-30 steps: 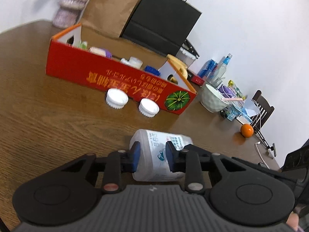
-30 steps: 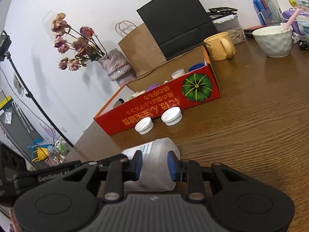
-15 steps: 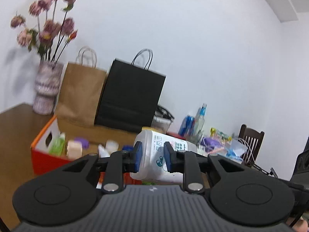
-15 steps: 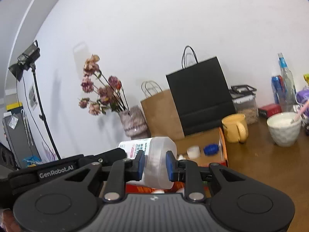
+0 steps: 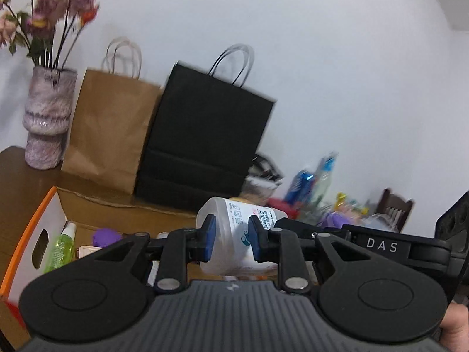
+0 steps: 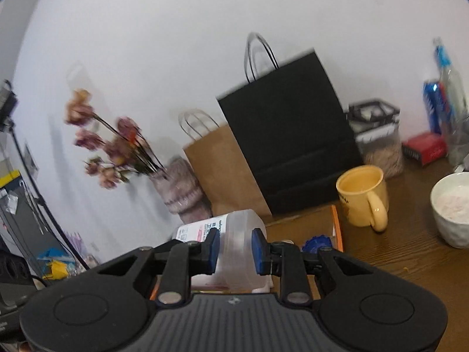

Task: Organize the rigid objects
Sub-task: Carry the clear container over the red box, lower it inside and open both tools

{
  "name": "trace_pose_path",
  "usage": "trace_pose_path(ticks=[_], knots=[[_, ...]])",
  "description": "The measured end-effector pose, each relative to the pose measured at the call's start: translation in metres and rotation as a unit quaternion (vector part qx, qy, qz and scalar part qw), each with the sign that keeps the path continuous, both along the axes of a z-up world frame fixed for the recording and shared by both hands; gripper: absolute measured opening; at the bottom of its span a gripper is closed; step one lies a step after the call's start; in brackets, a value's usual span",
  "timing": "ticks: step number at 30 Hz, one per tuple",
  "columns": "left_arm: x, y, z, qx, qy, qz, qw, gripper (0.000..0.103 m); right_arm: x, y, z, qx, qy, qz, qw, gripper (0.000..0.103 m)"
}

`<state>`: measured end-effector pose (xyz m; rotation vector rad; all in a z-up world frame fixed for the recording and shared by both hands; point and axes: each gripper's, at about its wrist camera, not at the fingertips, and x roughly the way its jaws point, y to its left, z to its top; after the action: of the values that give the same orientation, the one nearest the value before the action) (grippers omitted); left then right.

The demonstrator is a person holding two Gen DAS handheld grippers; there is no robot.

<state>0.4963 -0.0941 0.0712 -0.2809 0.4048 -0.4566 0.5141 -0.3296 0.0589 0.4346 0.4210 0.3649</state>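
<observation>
A translucent white plastic bottle (image 5: pixel 231 243) with a printed label lies sideways, held in the air between both grippers. My left gripper (image 5: pixel 230 242) is shut on one end of it. My right gripper (image 6: pixel 233 248) is shut on the other end of the bottle (image 6: pixel 234 252). The bottle hangs over the open cardboard box (image 5: pixel 38 234) with the orange rim, also in the right wrist view (image 6: pixel 335 226). The box holds a green spray bottle (image 5: pixel 61 248), a purple item (image 5: pixel 105 236) and a blue cap (image 6: pixel 318 243).
Behind the box stand a brown paper bag (image 5: pixel 114 135), a black paper bag (image 5: pixel 205 143) and a vase of dried flowers (image 5: pixel 48 123). A yellow mug (image 6: pixel 363 198), a white bowl (image 6: pixel 451 208) and a clear container (image 6: pixel 378 138) stand on the wooden table at right.
Both grippers lifted the bottle off the table and carried it up and forward over the box. The two white caps by the box front have dropped out of view.
</observation>
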Motion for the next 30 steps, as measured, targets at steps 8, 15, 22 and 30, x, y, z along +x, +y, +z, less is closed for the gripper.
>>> trace_pose_path(ticks=[8,15,22,30], knots=[[0.094,-0.013,-0.037,0.032,0.136,0.009,0.9901,0.024,0.097,-0.003,-0.039,-0.018,0.129,0.011,0.991,0.023],[0.122,-0.019,-0.068,0.071,0.214,0.008,0.9742,0.024,0.126,0.017,-0.071,-0.089,0.193,0.019,0.977,0.023],[0.130,-0.026,-0.081,0.101,0.234,0.019,0.9667,0.023,0.128,0.031,-0.072,-0.150,0.178,0.015,0.972,0.023],[0.101,-0.021,-0.041,0.136,0.189,0.047,0.9713,0.023,0.100,0.036,-0.032,-0.173,0.138,0.013,0.975,0.023]])
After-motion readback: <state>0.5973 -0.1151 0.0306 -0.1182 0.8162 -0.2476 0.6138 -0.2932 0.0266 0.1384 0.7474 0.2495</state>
